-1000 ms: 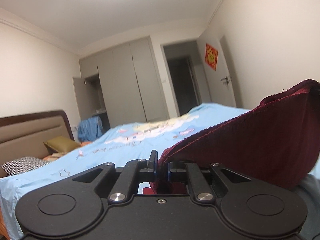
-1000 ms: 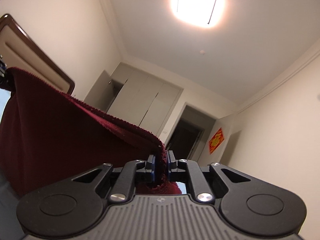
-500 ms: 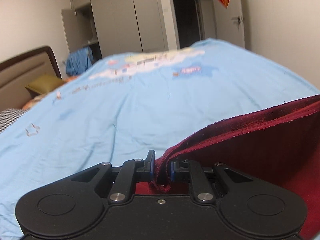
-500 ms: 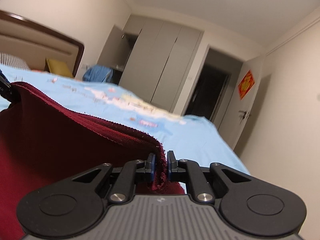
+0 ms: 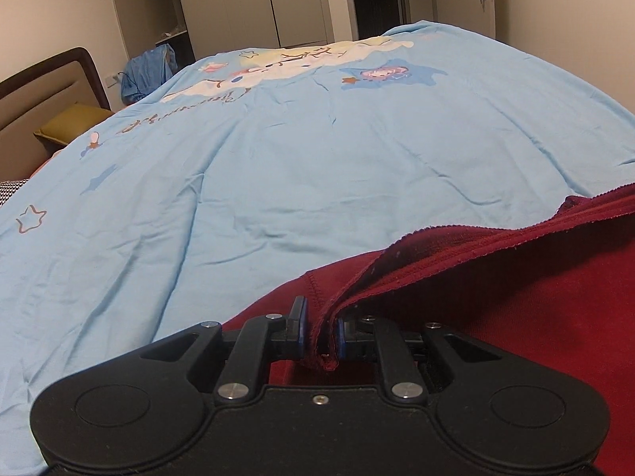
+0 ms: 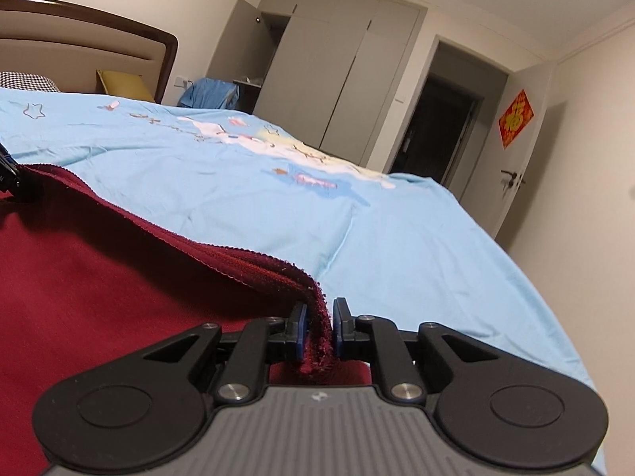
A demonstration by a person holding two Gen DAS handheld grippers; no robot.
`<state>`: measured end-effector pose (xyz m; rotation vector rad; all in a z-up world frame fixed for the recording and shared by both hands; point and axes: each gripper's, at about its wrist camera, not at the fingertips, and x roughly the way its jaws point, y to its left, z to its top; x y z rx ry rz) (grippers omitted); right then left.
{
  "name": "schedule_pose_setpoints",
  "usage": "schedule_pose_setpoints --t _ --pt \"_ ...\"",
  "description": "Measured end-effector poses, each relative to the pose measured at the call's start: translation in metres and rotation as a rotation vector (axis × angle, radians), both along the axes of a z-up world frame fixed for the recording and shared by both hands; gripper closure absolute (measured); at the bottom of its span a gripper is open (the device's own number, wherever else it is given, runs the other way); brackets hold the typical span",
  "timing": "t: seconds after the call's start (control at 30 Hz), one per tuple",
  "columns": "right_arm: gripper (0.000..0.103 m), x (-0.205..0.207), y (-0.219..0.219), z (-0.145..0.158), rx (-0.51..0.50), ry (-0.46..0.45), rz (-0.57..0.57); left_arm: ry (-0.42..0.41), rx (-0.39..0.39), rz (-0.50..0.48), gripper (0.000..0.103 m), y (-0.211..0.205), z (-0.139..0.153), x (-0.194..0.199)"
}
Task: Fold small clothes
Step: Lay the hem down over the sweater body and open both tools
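A dark red garment [image 5: 496, 297] lies on the light blue bed cover [image 5: 278, 150], its top layer folded over a lower one. Its hem runs between the fingers of my left gripper [image 5: 320, 333], whose jaws stand slightly apart, with a gap showing beside the left pad. In the right wrist view the same garment [image 6: 99, 277] spreads to the left, and my right gripper [image 6: 317, 329] is shut on its ribbed edge. The left gripper [image 6: 10, 182] shows at that view's left border, at the garment's other corner.
The bed cover [image 6: 397, 238] stretches far ahead of both grippers. A brown headboard [image 6: 79, 39] with pillows [image 5: 67, 127] is at the left. A grey wardrobe [image 6: 337, 71], blue clothing [image 5: 149, 71] and a dark doorway [image 6: 444, 119] stand beyond the bed.
Both grippers have come down from pointing at the ceiling and walls to just over the bed, laying the red garment flat. The left jaws have widened a little.
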<state>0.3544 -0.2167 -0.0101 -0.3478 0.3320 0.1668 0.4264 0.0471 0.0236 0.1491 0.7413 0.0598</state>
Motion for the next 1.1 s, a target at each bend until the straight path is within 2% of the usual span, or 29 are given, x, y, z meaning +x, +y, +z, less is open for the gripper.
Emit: schedule_pose_setpoints --t 0.13,0.2,0.23,0.27,0.3,0.33,0.37,0.4,0.53,0.63,0.73,0.83,0.93,1.03,1.1 --pt "0.085 0.006 -0.001 -0.007 0.011 0.015 -0.007 0.013 -0.002 0.009 0.087 -0.001 -0.008 0.005" --pt "0.08 0.007 0.0 -0.01 0.008 0.015 -0.011 0.012 0.006 0.012 0.083 0.0 -0.009 0.004" --pt "0.079 0.008 -0.001 -0.009 0.007 0.014 -0.011 0.008 0.014 0.012 0.078 -0.001 -0.007 0.002" --pt "0.077 0.008 -0.001 -0.01 0.008 0.011 -0.01 0.002 0.029 0.018 0.064 -0.001 -0.006 0.001" --pt "0.07 0.008 -0.001 -0.008 0.011 0.011 -0.008 -0.004 0.043 0.025 0.055 -0.001 -0.004 0.0" --pt "0.058 0.007 -0.002 -0.008 0.015 0.007 -0.008 -0.011 0.052 0.027 0.036 -0.001 -0.002 -0.002" --pt "0.05 0.006 -0.004 -0.007 0.019 0.003 -0.009 -0.018 0.056 0.03 0.021 0.0 0.0 -0.004" --pt "0.037 0.004 -0.006 -0.006 0.025 -0.005 -0.012 -0.028 0.058 0.035 0.017 0.001 0.003 -0.007" --pt "0.006 -0.01 -0.014 0.006 0.054 -0.04 -0.01 -0.057 0.066 0.058 0.003 0.006 0.013 -0.021" --pt "0.0 -0.03 -0.022 0.014 0.064 -0.064 0.027 -0.09 0.061 0.053 0.001 0.008 0.019 -0.04" --pt "0.0 -0.051 -0.026 0.015 0.057 -0.035 0.142 -0.14 0.019 -0.012 0.001 0.006 0.023 -0.063" --pt "0.0 -0.065 -0.023 0.009 0.055 0.089 0.339 -0.163 -0.052 -0.155 0.001 -0.002 0.021 -0.082" --pt "0.0 -0.069 -0.011 0.001 0.042 0.224 0.519 -0.104 -0.12 -0.374 0.001 -0.02 0.012 -0.089" --pt "0.0 -0.059 0.0 -0.002 0.045 0.278 0.569 -0.091 -0.082 -0.517 0.001 -0.041 -0.001 -0.088" --pt "0.0 -0.04 -0.002 -0.001 0.104 0.312 0.563 -0.09 -0.035 -0.534 0.001 -0.049 -0.01 -0.078"
